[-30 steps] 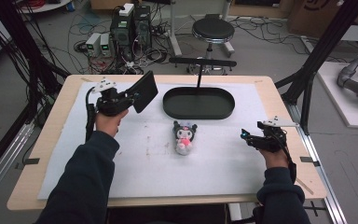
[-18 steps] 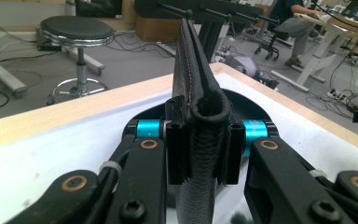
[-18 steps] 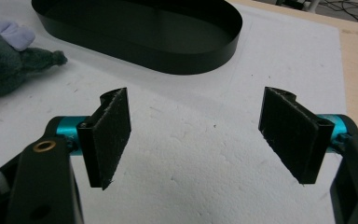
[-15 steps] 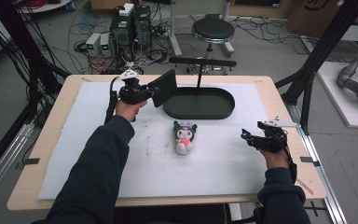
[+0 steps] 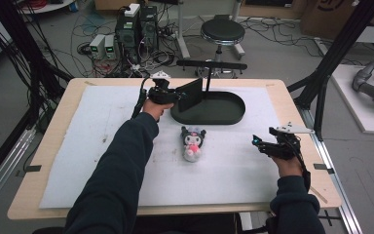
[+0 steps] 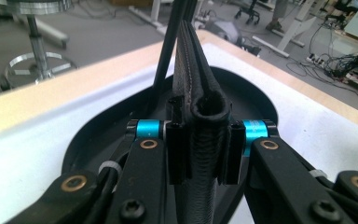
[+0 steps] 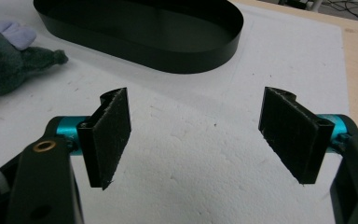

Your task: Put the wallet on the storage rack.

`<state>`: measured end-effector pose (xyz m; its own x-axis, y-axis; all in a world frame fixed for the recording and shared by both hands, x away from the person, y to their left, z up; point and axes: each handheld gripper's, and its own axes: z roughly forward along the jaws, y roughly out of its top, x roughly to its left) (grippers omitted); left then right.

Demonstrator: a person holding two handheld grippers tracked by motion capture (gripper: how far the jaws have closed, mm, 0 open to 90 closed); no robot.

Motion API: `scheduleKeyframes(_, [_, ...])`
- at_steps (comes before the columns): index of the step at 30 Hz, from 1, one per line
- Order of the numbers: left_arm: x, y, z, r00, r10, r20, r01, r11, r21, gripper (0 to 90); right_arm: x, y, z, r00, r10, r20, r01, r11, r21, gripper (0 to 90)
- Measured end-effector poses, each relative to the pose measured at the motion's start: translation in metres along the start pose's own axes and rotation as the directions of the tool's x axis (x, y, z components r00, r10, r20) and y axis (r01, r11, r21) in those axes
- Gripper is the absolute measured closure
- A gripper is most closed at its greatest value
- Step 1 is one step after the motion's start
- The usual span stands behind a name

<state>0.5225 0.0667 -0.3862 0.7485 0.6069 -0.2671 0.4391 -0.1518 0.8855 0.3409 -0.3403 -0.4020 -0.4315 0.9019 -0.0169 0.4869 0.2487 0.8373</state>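
Note:
My left gripper [image 5: 181, 96] is shut on a flat black leather-like case [image 5: 191, 95], held upright on its edge over the left end of the black oval tray [image 5: 209, 120]. The left gripper view looks along the case [image 6: 200, 93] edge-on, with both pads [image 6: 177, 149] pressed against its sides and the tray [image 6: 98, 135] beneath. A small dark plush toy [image 5: 193, 143] with a pink body lies on the white mat in front of the tray. My right gripper [image 5: 259, 145] rests low at the table's right, open with nothing between its pads [image 7: 109, 135].
A thin black post [image 5: 208, 78] with a crossbar rises from the tray's back, just right of the case. The white foam mat [image 5: 102, 146] covers the wooden table. The right gripper view shows the tray's near wall [image 7: 168, 56] and the plush toy [image 7: 4, 65] at far left.
My left hand has carried the case rightward from the table's left side to the tray's left end, sinking a little. The right gripper and the plush toy have stayed put.

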Motion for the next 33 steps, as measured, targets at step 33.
scheduleKeyframes(33, [0.016, -0.018, 0.023, 0.979, -0.121, -0.164, 0.134, 0.9883, 0.073, 71.1, 0.004, -0.001, 0.002, 0.9998, -0.02, -0.005, 0.02, 1.0, 0.017, 26.1])
